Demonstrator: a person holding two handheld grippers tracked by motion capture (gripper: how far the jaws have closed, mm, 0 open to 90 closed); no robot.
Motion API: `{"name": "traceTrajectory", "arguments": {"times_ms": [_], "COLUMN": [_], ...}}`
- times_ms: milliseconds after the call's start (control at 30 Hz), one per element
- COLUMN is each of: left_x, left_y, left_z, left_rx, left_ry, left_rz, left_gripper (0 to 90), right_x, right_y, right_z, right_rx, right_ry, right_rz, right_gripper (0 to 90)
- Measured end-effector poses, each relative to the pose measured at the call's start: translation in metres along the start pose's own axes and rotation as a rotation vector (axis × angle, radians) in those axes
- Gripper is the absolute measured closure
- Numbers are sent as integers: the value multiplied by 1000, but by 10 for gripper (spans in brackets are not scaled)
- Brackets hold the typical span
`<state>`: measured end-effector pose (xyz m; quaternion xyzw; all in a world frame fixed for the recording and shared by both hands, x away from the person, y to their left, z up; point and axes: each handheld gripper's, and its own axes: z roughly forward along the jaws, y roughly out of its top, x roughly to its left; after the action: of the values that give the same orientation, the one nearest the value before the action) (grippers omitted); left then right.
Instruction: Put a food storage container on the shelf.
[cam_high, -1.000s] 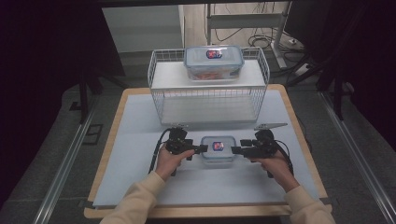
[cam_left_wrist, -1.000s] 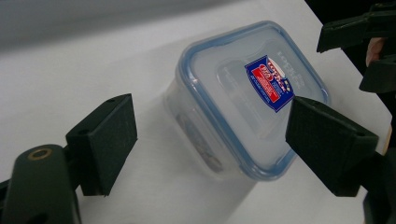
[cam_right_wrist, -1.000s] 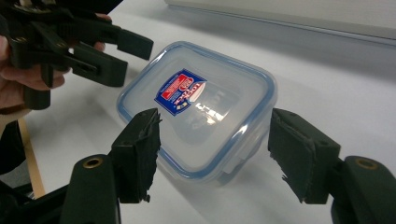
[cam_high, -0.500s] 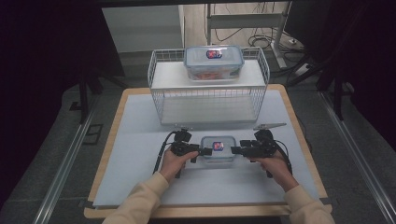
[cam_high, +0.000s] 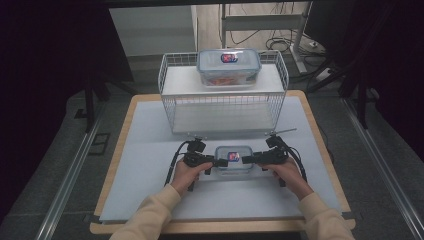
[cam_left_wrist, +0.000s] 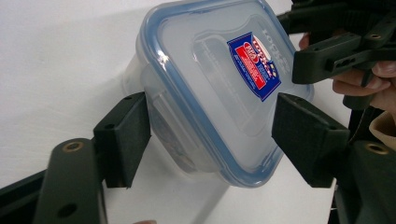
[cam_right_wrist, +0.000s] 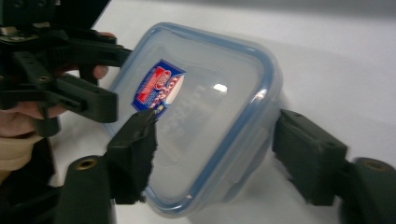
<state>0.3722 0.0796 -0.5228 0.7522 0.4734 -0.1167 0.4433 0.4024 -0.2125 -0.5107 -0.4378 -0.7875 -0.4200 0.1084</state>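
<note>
A small clear container (cam_high: 233, 159) with a blue-rimmed lid and a red and blue label rests on the white mat (cam_high: 150, 150). My left gripper (cam_high: 221, 162) reaches it from the left. Its jaws have just been closing around that end (cam_left_wrist: 210, 93). One pad (cam_left_wrist: 133, 130) meets the wall and the other pad (cam_left_wrist: 303, 135) stands by the lid rim, with no squeeze showing. My right gripper (cam_high: 248, 159) comes from the right and straddles the other end (cam_right_wrist: 219, 93). It is open, and its far pad (cam_right_wrist: 303, 154) sits just off the wall.
A white wire basket (cam_high: 225, 107) stands behind on the mat, with a larger lidded container (cam_high: 229, 66) of food on its top shelf. The wooden table edge (cam_high: 310, 115) borders the mat. Bare mat lies to the left, to the right and in front of the hands.
My right gripper has slid in toward the small container's right end and dropped slightly. The left gripper's jaws have narrowed around the left end. The container has stayed put.
</note>
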Motion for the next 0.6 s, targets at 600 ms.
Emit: {"name": "traceTrajectory", "arguments": {"times_ms": [600], "left_x": [-12], "left_y": [-14], "left_z": [-13], "left_rx": [-49], "left_ry": [23], "left_rz": [92], "left_gripper": [447], "right_x": [7], "right_y": [-16], "right_z": [-19], "right_rx": [-51], "right_ry": [25], "right_rz": [-31], "right_gripper": [505]}}
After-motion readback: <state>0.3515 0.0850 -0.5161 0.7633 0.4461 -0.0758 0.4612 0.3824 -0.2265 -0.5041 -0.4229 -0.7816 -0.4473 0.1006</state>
